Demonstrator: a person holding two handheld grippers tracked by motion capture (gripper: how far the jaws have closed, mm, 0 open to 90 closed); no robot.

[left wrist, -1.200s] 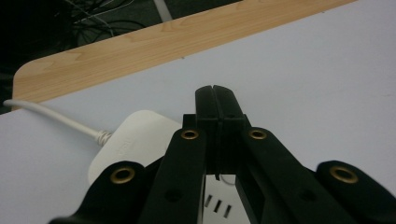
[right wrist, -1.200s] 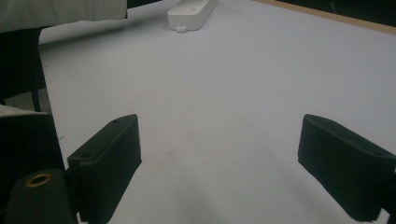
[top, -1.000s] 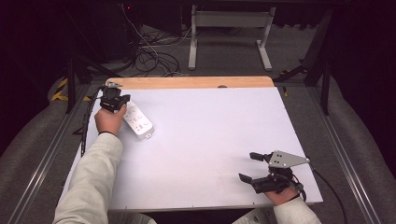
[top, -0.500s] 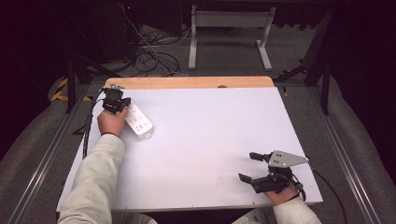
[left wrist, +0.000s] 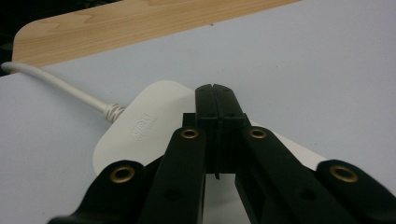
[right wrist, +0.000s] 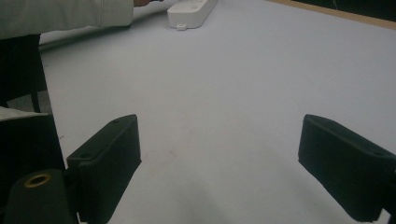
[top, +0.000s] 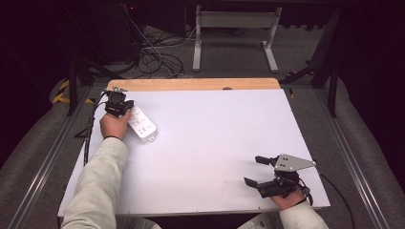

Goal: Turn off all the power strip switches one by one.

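A white power strip (top: 142,125) lies at the far left of the white table (top: 215,133), its white cable (left wrist: 60,86) running off toward the wooden far edge. My left gripper (top: 118,100) is over the strip's cable end with its jaws pressed together and nothing between them; in the left gripper view the joined tips (left wrist: 215,88) sit just above the strip's rounded end (left wrist: 144,126). My right gripper (top: 252,170) rests near the front right corner, open and holding nothing. In the right gripper view its jaws (right wrist: 219,126) stand wide apart over bare table, and the power strip (right wrist: 191,11) lies far ahead.
A bare wooden band (top: 191,84) runs along the table's far edge. The left gripper's black cable (top: 88,138) hangs beside the table's left edge. A light sleeve (right wrist: 65,14) crosses the upper left of the right gripper view. Cables and a metal stand (top: 234,28) sit on the floor beyond.
The left hand and its gripper have eased slightly back toward the person over the strip's end. The right gripper has not moved.
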